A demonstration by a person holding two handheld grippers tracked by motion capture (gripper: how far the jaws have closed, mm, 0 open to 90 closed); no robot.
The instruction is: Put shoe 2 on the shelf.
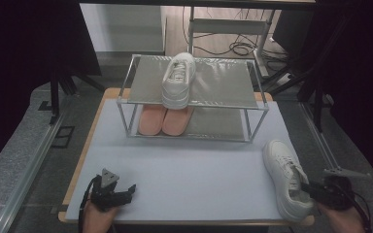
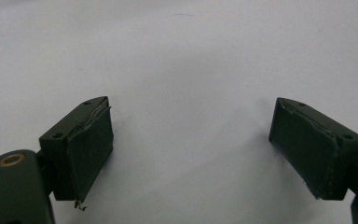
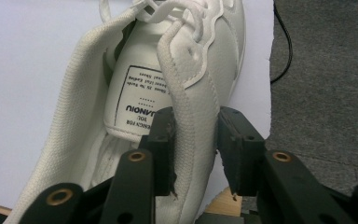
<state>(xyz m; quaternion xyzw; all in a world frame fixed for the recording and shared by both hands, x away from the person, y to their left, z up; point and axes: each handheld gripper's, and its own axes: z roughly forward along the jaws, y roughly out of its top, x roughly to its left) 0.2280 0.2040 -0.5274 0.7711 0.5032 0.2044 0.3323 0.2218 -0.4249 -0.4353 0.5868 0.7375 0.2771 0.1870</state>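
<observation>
A white shoe lies at the table's right front corner, toe pointing away. My right gripper comes at its heel opening. In the right gripper view the jaws of the right gripper stand on either side of the white shoe's padded collar wall, one pad inside and one outside, pressing on it. A printed label shows on the tongue. My left gripper rests low at the front left of the white table top. The left gripper is open, with bare white surface between its pads.
A metal two-shelf rack stands at the back of the table. A second white shoe sits on its top shelf, and a pink pair on the lower one. Grey floor and cables lie beyond the table's right edge.
</observation>
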